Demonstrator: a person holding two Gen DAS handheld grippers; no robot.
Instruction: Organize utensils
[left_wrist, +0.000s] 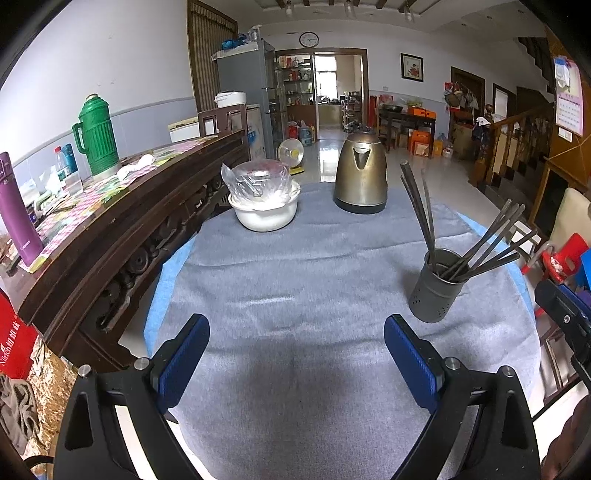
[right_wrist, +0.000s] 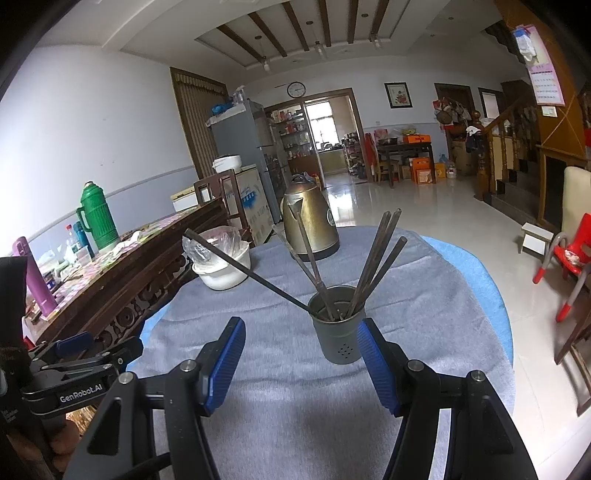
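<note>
A grey perforated metal holder (left_wrist: 436, 286) stands on the grey cloth at the right, with several dark chopsticks (left_wrist: 487, 240) fanned out of it. My left gripper (left_wrist: 295, 350) is open and empty over bare cloth, left of and nearer than the holder. In the right wrist view the holder (right_wrist: 340, 332) stands just ahead of my open, empty right gripper (right_wrist: 301, 354), close to the right finger (right_wrist: 373, 354). Its chopsticks (right_wrist: 376, 266) lean right, and one (right_wrist: 243, 267) leans far left.
A brass kettle (left_wrist: 362, 173) and a white pot with a plastic-wrapped bowl (left_wrist: 264, 197) stand at the table's far side. A dark wooden sideboard (left_wrist: 122, 221) with a green thermos (left_wrist: 95, 134) runs along the left. A red chair (right_wrist: 569, 258) stands right.
</note>
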